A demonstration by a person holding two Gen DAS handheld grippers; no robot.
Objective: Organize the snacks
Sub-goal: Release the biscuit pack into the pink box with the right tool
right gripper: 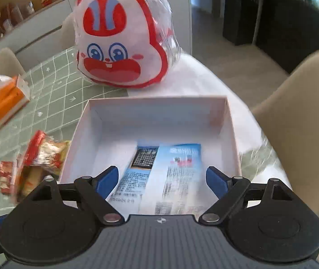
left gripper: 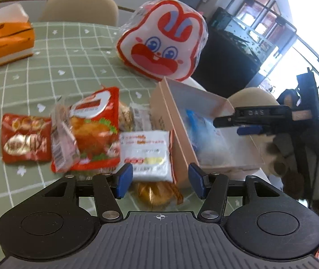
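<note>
**Q:** Nearest the lens in the left wrist view, what is shown?

**A:** Left tongs (left gripper: 160, 182), blue pads well apart, nothing between them; they hover over a white snack packet (left gripper: 146, 154) and a round golden pastry packet (left gripper: 157, 194) on the worktop (left gripper: 69, 67), which carries a green checked cloth.

**Q:** And the right tongs?

**A:** Right tongs (right gripper: 162, 181), pads spread wide and gripping nothing, above the open white box (right gripper: 155, 103). A blue-and-white packet (right gripper: 177, 168) lies flat on the box floor beneath them, touching neither pad.

**Q:** Where are the remaining snacks?

**A:** Beside the box's left wall, in a loose heap: a red packet picturing fried food (left gripper: 96, 130), a clear wrapper (left gripper: 63, 139) leaning on it, and a smaller red packet (left gripper: 25, 137) at the far left.

**Q:** Other items?

**A:** A rabbit-face bag (left gripper: 164, 40) stands upright behind the box; an orange tissue box (left gripper: 4, 42) sits well apart at the far left; beige chairs (left gripper: 81, 6) ring the worktop.
</note>
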